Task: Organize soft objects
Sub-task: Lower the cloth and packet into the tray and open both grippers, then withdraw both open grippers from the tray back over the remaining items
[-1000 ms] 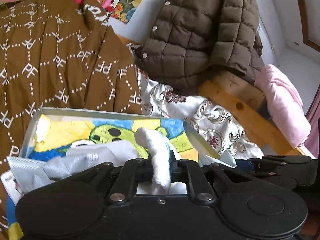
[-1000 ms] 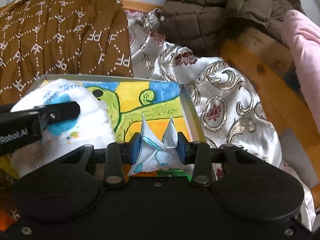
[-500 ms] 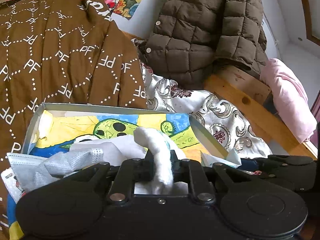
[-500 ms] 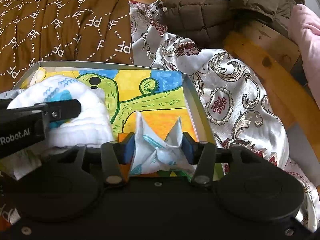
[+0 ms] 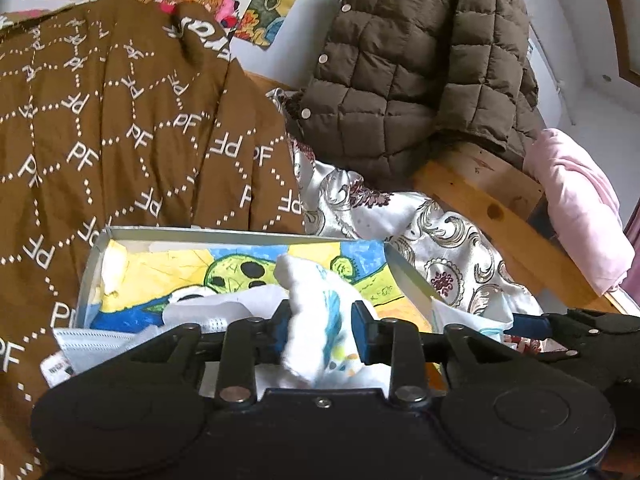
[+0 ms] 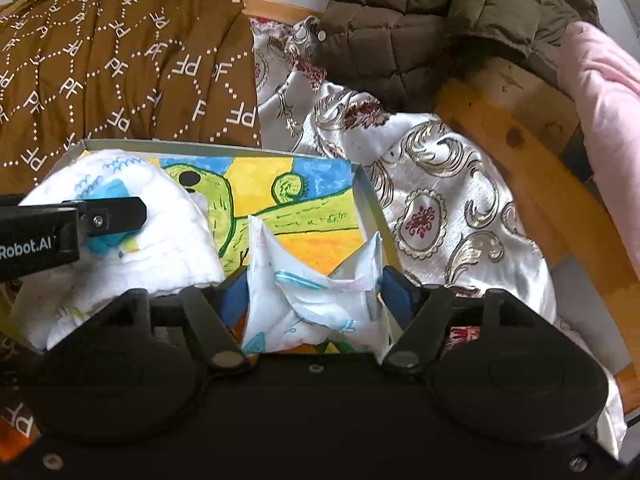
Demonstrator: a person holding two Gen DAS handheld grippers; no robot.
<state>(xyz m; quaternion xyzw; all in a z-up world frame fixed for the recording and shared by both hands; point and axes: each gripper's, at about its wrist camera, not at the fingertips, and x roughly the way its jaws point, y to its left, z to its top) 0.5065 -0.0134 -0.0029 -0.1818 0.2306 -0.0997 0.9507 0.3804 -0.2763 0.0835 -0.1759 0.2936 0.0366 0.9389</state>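
A shallow grey box point(image 5: 248, 234) point(image 6: 370, 196) with a colourful cartoon drawing on its floor lies on the bed. My left gripper point(image 5: 320, 330) has widened around a white padded cloth with blue print point(image 5: 312, 316), which sits between the jaws over the box; the same cloth point(image 6: 160, 236) shows at the left of the right wrist view. My right gripper point(image 6: 312, 292) has its jaws spread apart, with a crumpled white-and-blue packet point(image 6: 316, 296) lying loosely between them at the box's right side.
A grey face mask point(image 5: 108, 340) hangs over the box's near left corner. A brown patterned blanket point(image 5: 120, 132), a quilted brown jacket point(image 5: 420, 60), a silver patterned cloth point(image 6: 440, 200), a pink cloth point(image 5: 580, 208) and a wooden bed rail point(image 5: 500, 220) surround the box.
Both grippers have opened their jaws wider: the left around the white cloth, the right around the packet, which now lies loose. Both moved slightly towards the box.
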